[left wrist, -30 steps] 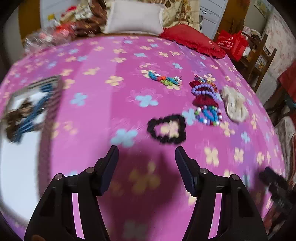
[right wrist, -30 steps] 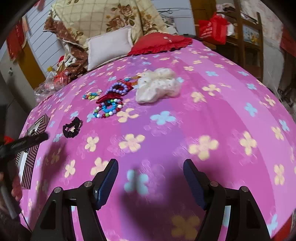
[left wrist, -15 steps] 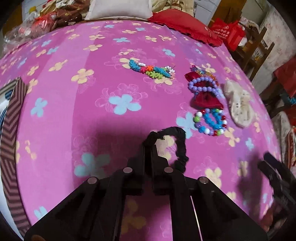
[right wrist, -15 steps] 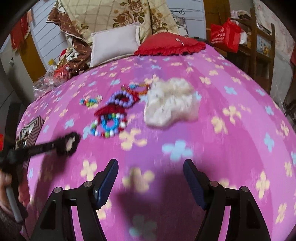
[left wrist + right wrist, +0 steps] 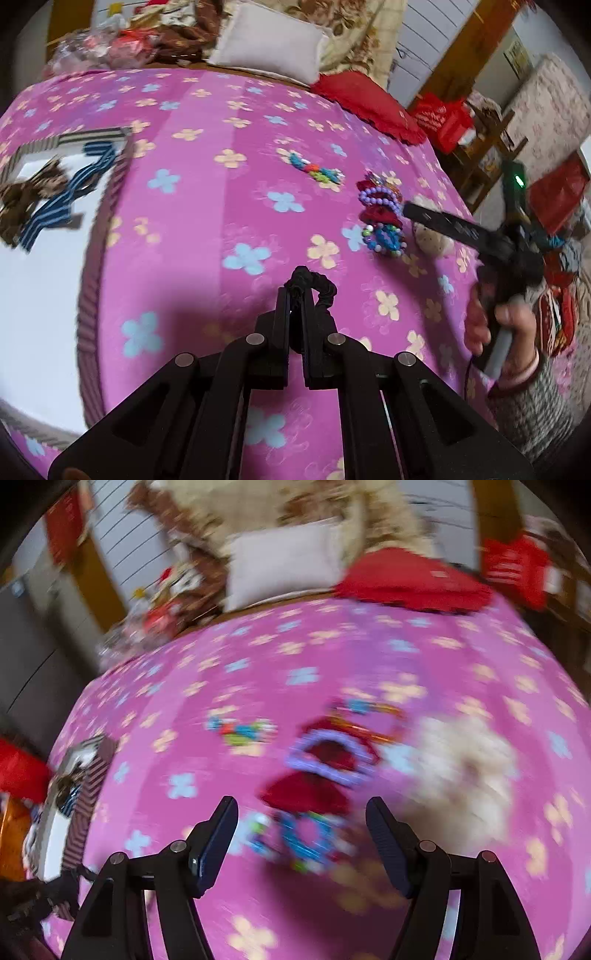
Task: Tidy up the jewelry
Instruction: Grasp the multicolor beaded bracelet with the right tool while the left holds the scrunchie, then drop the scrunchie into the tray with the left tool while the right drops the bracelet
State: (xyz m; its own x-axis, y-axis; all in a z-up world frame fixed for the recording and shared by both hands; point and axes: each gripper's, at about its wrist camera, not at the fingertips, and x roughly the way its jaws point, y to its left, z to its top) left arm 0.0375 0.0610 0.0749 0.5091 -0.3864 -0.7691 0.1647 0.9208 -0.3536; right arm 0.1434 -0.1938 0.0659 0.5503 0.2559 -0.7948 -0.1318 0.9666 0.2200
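Pink bedspread (image 5: 229, 206) | left claw (image 5: 295, 291) grips black scrunchie (image 5: 317, 286) | right claw (image 5: 301, 834) agape above beads (image 5: 299, 834)

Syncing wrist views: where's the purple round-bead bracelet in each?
Left wrist view: purple round-bead bracelet sits right of centre on the pink flowered bedspread, at the far end of the jewelry cluster.
Right wrist view: just right of centre, blurred, beyond the open right hand-held gripper.
Shared landmark: red pillow at the bed's far edge.
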